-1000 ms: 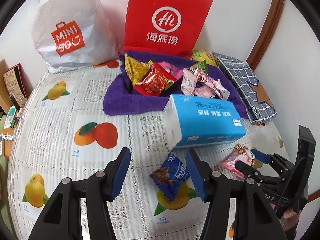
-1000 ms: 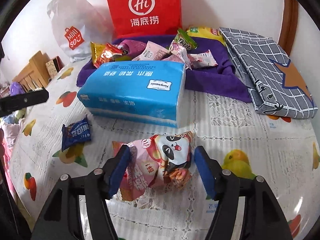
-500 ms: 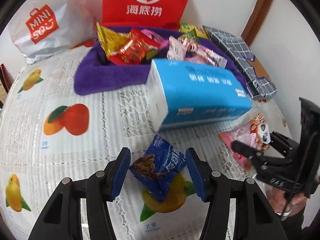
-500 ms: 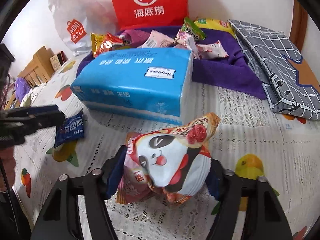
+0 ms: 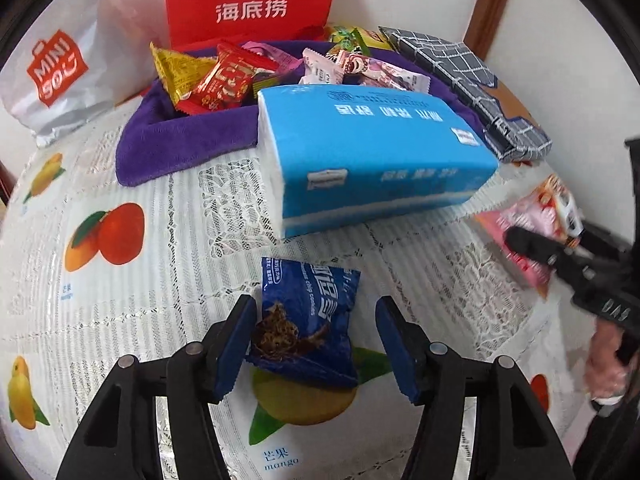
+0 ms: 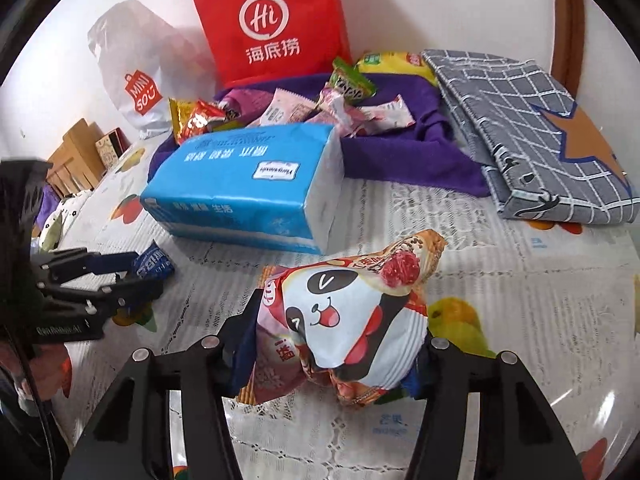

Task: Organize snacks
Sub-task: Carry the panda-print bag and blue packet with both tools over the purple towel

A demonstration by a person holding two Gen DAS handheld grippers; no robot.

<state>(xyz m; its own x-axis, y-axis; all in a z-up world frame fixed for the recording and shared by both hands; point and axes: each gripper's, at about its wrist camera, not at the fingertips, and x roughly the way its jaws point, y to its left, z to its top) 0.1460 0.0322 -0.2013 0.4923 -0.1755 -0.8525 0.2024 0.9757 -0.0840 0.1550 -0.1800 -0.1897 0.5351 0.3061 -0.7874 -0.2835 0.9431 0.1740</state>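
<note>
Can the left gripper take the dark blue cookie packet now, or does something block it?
Probably yes. The left gripper is open and the dark blue cookie packet already lies between its fingers on the tablecloth. The blue tissue pack sits further back, apart from the packet, so nothing seems to block closing.

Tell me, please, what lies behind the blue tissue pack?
Behind the blue tissue pack a purple cloth holds loose snack packets, with a red bag standing further back. The cloth's near part is hidden by the pack.
</note>
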